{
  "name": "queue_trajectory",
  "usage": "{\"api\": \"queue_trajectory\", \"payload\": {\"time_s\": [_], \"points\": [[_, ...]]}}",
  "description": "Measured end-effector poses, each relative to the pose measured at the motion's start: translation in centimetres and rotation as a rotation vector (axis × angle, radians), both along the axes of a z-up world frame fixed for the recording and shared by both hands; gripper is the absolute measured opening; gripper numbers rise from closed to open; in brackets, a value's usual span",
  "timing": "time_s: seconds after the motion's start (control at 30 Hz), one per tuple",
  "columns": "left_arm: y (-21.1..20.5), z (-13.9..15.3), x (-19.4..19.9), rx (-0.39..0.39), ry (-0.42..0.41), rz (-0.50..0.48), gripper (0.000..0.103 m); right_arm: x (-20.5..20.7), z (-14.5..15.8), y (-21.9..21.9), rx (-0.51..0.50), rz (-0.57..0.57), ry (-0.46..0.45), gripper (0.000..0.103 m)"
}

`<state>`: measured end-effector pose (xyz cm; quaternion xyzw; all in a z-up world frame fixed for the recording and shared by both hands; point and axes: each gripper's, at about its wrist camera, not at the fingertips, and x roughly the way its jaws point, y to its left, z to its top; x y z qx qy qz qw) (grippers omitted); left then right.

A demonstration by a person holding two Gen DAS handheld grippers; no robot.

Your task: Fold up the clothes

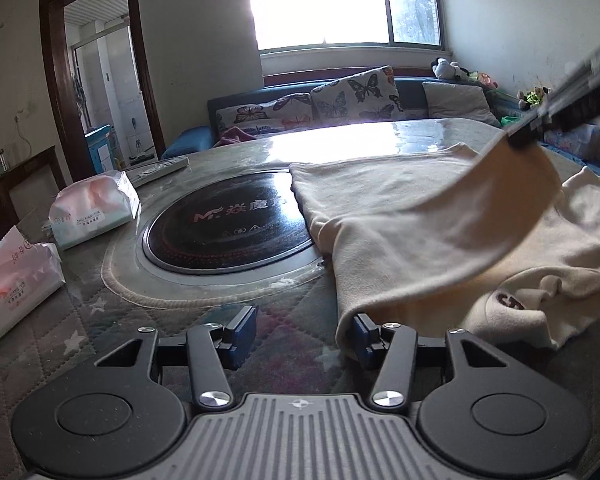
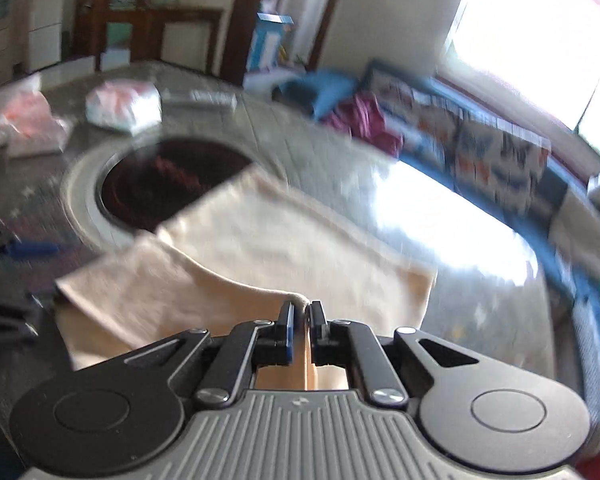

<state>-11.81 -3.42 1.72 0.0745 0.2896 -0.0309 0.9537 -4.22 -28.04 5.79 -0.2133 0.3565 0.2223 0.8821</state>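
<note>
**The lifted flap can slip or drag the whole garment**

Nearest in the left wrist view, the left claw [image 1: 305, 336] stands half open with nothing between its jaws. Its right pad [image 1: 365, 340] lies just beside the near edge of the cream garment [image 1: 400, 208], but I cannot tell if it touches the cloth. Because this claw pins nothing, the lower layer is free. If the other claw pulls the flap across, the whole garment may slide on the table [image 1: 204, 316] and not fold.

In the right wrist view, the right claw [image 2: 300, 312] is closed narrow on a thin pinch of the same cloth, at 6 o'clock in that picture. Only a small ridge of fabric shows above the pads, so the hold looks shallow to my eye. A quick pull can draw the edge out, and the flap would then fall back crooked.

Further out, the garment lies on the table from 5 o'clock toward 1 o'clock in the left view. The raised flap [image 1: 496, 204] hangs over it at 3 o'clock. The bunched part with dark letters [image 1: 540, 304] at 4 o'clock is already wrinkled, and a fold laid on it may stay uneven.

At 9 o'clock the far corner rests on the dark round cooktop [image 1: 228, 232]. The smooth surface can let the cloth slide. The tissue packs [image 1: 92, 212] stand well apart and seem no danger.
</note>
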Motion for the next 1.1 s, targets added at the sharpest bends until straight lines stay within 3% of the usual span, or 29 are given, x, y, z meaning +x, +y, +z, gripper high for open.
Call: {"api": "queue_trajectory", "payload": {"time_s": [0.17, 0.27, 0.37, 0.5, 0.6, 0.73, 0.9, 1.1], "points": [[1.0, 0.5, -0.6, -0.025, 0.042, -0.038, 0.054, 0.9, -4.2, -1.7, 0.010, -0.057, 0.078, 0.009], [2.0, 1.1, -1.3, -0.029, 0.068, -0.081, 0.054, 0.7, -4.2, -2.9, 0.051, -0.070, 0.079, 0.011], [2.9, 2.3, -1.3, -0.056, 0.076, -0.094, 0.054, 0.1, -3.2, -4.1, 0.101, -0.076, 0.043, 0.023], [3.4, 4.1, 0.2, -0.132, 0.048, -0.097, 0.054, -0.5, -2.4, -4.5, 0.161, -0.067, 0.009, 0.024], [2.4, 4.9, 2.0, -0.206, 0.017, -0.153, 0.054, -0.7, -2.7, -4.5, 0.218, -0.046, 0.006, 0.024], [0.2, 4.4, 5.2, -0.259, 0.030, -0.233, 0.052, -0.5, -4.5, -4.2, 0.245, -0.047, 0.043, 0.024], [-0.8, 2.6, 8.2, -0.305, 0.098, -0.258, 0.052, -0.4, -6.1, -4.6, 0.257, -0.064, 0.076, 0.025], [0.8, 0.9, 8.9, -0.297, 0.161, -0.168, 0.051, -0.5, -6.2, -5.2, 0.262, -0.062, 0.081, 0.025]]}}
